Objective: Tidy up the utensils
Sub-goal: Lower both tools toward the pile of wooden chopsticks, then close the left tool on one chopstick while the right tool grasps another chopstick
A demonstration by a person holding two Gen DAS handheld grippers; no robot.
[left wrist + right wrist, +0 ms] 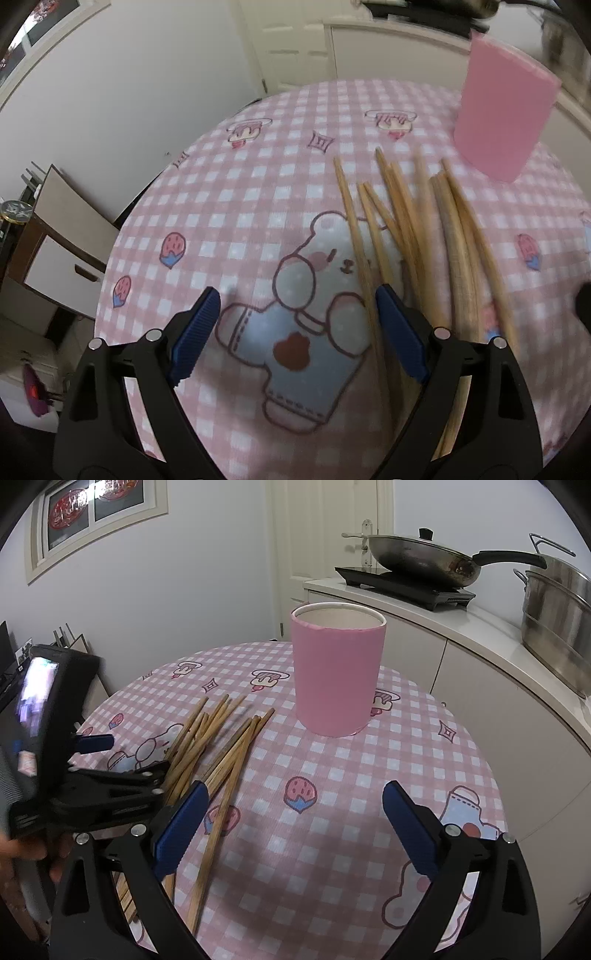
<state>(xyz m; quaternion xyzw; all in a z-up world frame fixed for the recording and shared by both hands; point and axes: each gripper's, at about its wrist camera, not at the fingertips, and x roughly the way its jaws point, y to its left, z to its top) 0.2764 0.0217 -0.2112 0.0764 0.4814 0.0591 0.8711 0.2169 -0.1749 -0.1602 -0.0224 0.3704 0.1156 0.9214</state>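
Both spread, holding nothing: left hand-held gripper (295, 314), right hand-held gripper (295, 808). Best to pinch one bamboo chopstick (218, 812) mid-length, then tip it upright into pink holder (338, 675).

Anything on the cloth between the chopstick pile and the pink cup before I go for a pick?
Nothing. In the right wrist view only bare checkered tablecloth lies between the chopsticks and the upright pink cup; the nearest stick tips stop short of its base.

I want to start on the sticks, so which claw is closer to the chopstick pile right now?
Left. The left claw hangs open right at the chopsticks, one blue finger over the pile's near end. The right claw hangs open beside them, over bare tablecloth.
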